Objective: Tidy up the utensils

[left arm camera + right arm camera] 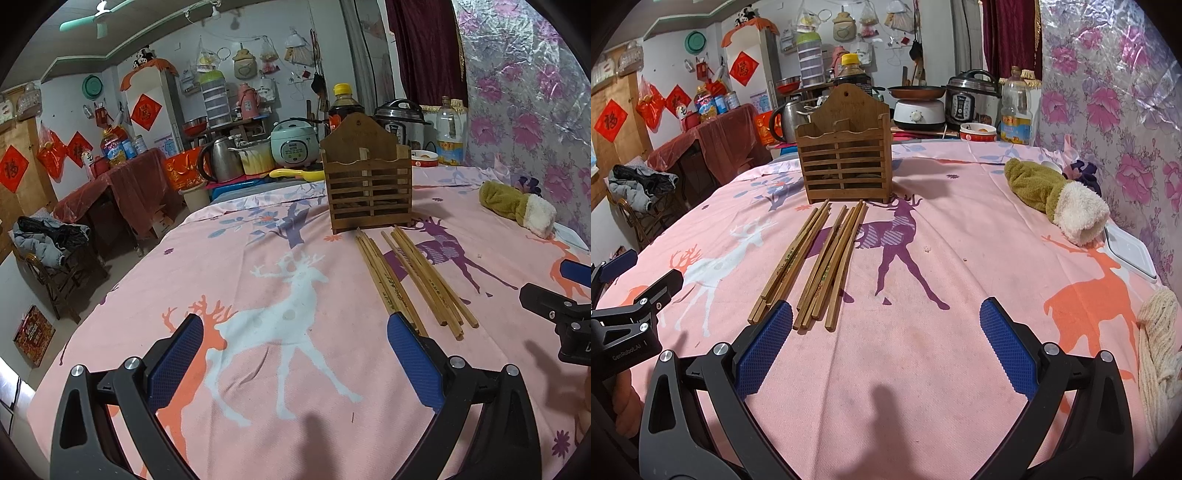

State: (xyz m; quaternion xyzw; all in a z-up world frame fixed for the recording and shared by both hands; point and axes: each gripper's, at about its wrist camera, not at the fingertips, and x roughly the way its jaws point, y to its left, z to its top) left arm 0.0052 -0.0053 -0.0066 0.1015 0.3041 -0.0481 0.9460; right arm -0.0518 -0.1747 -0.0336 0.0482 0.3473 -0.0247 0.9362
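Observation:
Several wooden chopsticks (pixel 410 275) lie loose on the pink deer-print cloth (pixel 280 221), in front of a slatted wooden utensil holder (pixel 367 192). They also show in the right wrist view (pixel 816 266), with the holder (pixel 846 162) behind them. My left gripper (pixel 295 354) is open and empty, low over the cloth, its right finger pad (pixel 413 358) close to the chopsticks' near ends. My right gripper (pixel 886 347) is open and empty, its left finger pad (pixel 764 347) beside the chopsticks' near ends.
A green and white plush item (pixel 1056 195) lies at the right, with a white lid (pixel 1130 254) and cream yarn (pixel 1160 347) nearer. Cookers, a kettle, bottles and a bowl (pixel 977 131) crowd the back edge. The left gripper's body (pixel 628 325) sits at the left.

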